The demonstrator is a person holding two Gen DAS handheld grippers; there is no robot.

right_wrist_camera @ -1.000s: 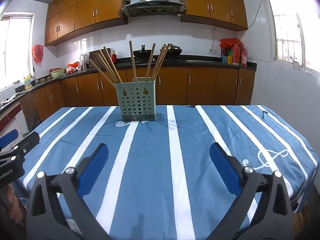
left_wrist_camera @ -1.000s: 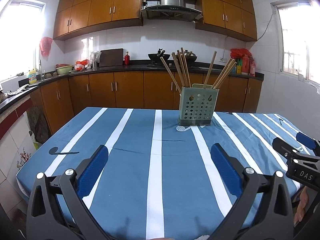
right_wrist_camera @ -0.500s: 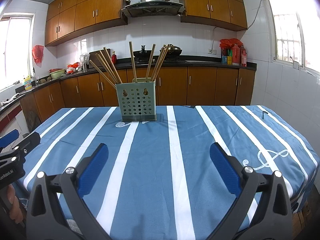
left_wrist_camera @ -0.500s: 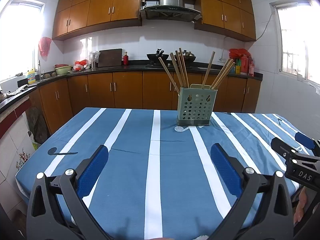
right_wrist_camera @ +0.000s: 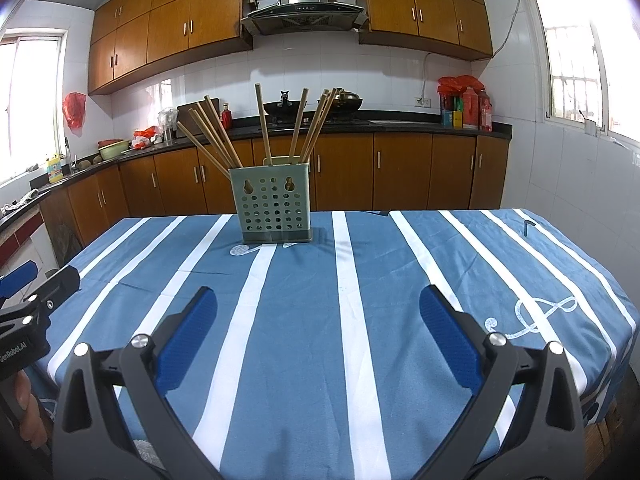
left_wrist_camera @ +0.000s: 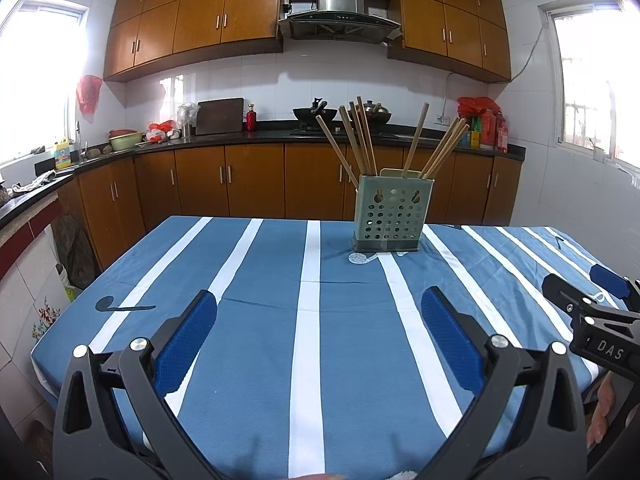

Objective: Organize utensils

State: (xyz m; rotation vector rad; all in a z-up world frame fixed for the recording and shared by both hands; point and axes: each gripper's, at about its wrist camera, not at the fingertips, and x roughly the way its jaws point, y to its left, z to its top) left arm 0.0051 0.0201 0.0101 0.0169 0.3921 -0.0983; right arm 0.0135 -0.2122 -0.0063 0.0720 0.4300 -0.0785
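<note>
Left wrist view: left gripper (left_wrist_camera: 319,320) fills the lower frame, black arms with blue ribbed pads, jaws released wide with nothing between them; below it the bench (left_wrist_camera: 248,280) under a blue cloth with white stripes; pale green perforated plastic utensil holder (left_wrist_camera: 389,215) stands upright on the cloth, right of centre in the upper middle of the frame, well apart from the jaws; light wooden chopsticks (left_wrist_camera: 362,138) fan out of its top, leaning left and right; right gripper (left_wrist_camera: 588,300) enters at the right edge, its jaws spread, holding nothing; a hand (left_wrist_camera: 600,420) shows beneath it at the lower right edge.

Right wrist view: right gripper (right_wrist_camera: 318,318) in the lower frame, jaws released, empty; utensil holder (right_wrist_camera: 273,207) upright, left of centre in the upper middle; chopsticks (right_wrist_camera: 262,120) splayed above it; left gripper (right_wrist_camera: 36,280) at the left edge, only partly in frame; fingers (right_wrist_camera: 26,404) around its handle at the lower left.
</note>
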